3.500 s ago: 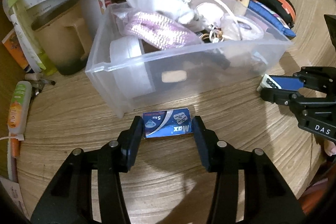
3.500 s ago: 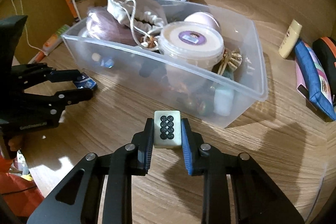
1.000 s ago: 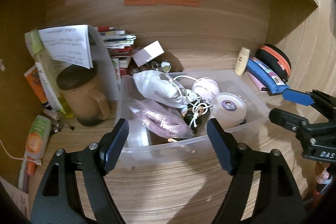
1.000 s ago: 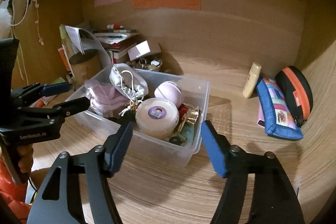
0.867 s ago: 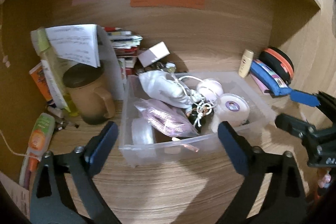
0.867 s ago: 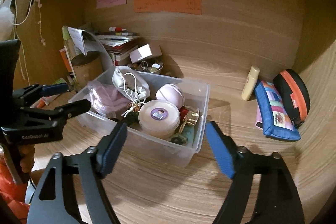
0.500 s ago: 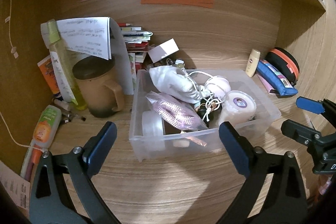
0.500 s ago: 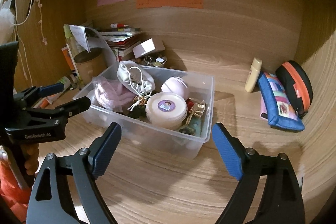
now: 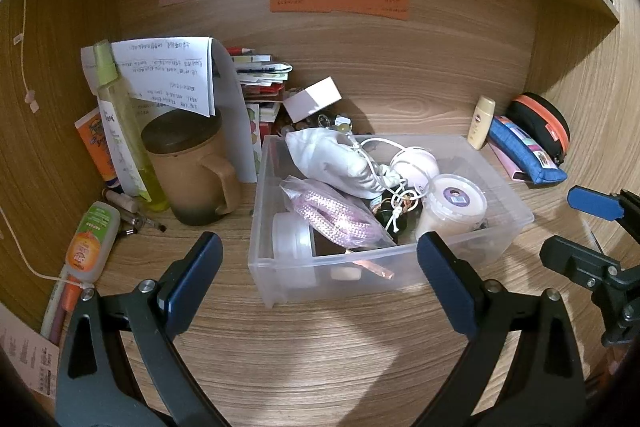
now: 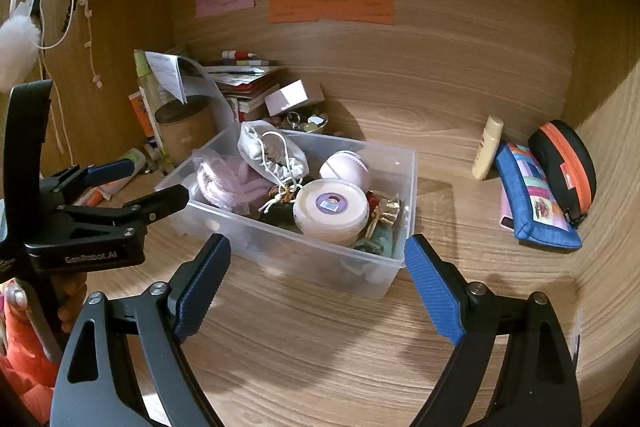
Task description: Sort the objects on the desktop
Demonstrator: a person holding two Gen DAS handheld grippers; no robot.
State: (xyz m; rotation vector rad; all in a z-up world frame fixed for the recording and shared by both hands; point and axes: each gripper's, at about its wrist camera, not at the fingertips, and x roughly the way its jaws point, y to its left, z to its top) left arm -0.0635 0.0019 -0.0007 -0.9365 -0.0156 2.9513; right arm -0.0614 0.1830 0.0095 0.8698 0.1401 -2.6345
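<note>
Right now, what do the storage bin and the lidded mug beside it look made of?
The storage bin looks like thin clear plastic: its contents show through slightly frosted, glossy walls. The lidded mug appears to be matte glazed ceramic, tan fading to a darker base with a dark brown lid, though coated plastic cannot be ruled out.

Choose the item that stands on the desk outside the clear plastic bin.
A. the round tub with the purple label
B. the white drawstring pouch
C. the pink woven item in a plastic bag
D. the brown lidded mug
D: the brown lidded mug stands on the desk left of the clear plastic bin; the other three lie inside it.
</note>
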